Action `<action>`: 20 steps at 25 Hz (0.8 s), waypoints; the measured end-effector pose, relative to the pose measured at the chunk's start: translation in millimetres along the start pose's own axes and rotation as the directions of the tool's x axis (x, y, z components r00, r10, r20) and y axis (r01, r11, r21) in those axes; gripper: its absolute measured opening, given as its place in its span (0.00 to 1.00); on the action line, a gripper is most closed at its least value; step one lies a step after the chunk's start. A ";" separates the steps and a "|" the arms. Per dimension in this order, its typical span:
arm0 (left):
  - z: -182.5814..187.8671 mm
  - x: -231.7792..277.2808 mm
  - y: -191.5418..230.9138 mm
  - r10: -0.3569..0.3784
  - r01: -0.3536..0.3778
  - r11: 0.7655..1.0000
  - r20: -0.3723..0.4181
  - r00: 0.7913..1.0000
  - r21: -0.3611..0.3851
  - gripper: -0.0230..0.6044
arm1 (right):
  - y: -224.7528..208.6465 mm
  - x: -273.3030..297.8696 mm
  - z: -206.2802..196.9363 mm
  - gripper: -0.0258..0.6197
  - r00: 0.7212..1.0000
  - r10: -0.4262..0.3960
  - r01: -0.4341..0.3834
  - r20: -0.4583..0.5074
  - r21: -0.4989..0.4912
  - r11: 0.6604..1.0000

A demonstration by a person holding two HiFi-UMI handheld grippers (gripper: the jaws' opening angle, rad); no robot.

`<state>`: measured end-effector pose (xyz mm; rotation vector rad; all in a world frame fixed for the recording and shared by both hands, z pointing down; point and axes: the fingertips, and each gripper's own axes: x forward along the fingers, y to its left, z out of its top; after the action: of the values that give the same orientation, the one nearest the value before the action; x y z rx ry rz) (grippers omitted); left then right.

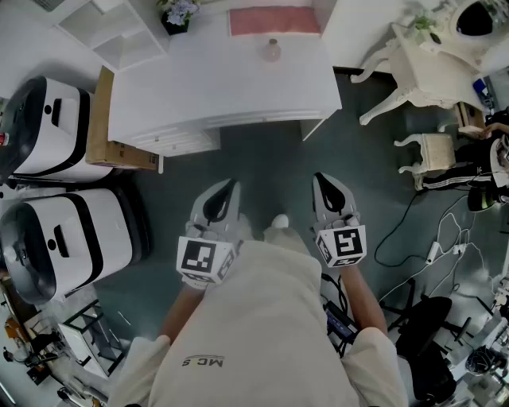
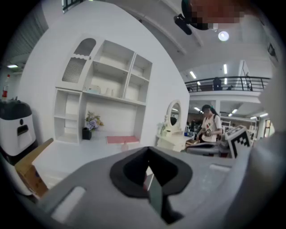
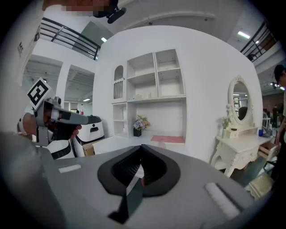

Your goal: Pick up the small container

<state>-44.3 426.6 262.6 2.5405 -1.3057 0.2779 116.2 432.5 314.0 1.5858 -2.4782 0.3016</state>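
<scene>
Closest to the lens is the person's beige shirt [image 1: 270, 318]. Just ahead of it, both tools are held low over the grey-green floor [image 1: 270, 151], side by side and a little apart. The left hand-held gripper [image 1: 231, 187] is clenched: in its own view the two jaws meet along a single seam with nothing between them. The right hand-held gripper [image 1: 320, 177] is clenched the same way and is also empty. Both point toward the white desk [image 1: 199, 87], which stands well ahead of their tips.

The small container [image 1: 272, 50], a pale rounded bottle, stands upright on the far part of that desk. It is well ahead of both hand-held grippers, roughly between their lines of aim, and untouched. Just beyond it lies a pink mat [image 1: 274, 20]. Left of the mat sits a dark pot of flowers [image 1: 176, 16], and a white shelf unit [image 1: 119, 32] rises behind the desk's left part.

Left of the left hand-held gripper stand two white-and-black appliances [image 1: 64, 238], and a cardboard box [image 1: 107, 131] sits against the desk's left end. Well to the right of the right hand-held gripper is a white vanity table [image 1: 421, 63] with carved legs.
</scene>
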 end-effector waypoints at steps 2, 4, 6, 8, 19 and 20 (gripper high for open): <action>-8.4 6.3 -29.1 0.016 -0.016 1.000 0.004 1.000 0.004 0.04 | -14.7 -19.6 -6.6 0.04 1.000 0.021 -0.021 0.008 0.002 1.000; -14.2 8.8 -53.1 0.023 -0.023 1.000 0.002 1.000 0.007 0.04 | -26.7 -38.3 -12.1 0.04 0.999 0.032 -0.032 0.013 0.011 0.999; -15.9 8.0 -67.0 0.019 -0.019 1.000 -0.004 1.000 0.010 0.04 | -33.5 -52.2 -14.3 0.04 0.999 0.029 -0.029 0.015 0.022 0.999; -17.6 6.5 -74.8 0.012 -0.012 1.000 -0.010 1.000 0.008 0.04 | -36.6 -61.9 -16.1 0.04 1.000 0.022 -0.022 0.019 0.024 0.999; -0.5 33.9 -101.0 -0.006 0.006 0.999 0.017 1.000 0.032 0.04 | -70.4 -78.2 -7.9 0.03 0.997 0.008 -0.016 0.073 0.108 0.994; -0.3 36.7 -97.2 -0.003 0.003 1.000 0.015 1.000 0.027 0.04 | -72.2 -74.2 -5.7 0.03 0.998 0.008 -0.015 0.070 0.110 0.994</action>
<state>56.2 452.8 258.9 2.5720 -1.3124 0.2778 212.9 469.2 305.2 1.6514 -2.5644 0.3987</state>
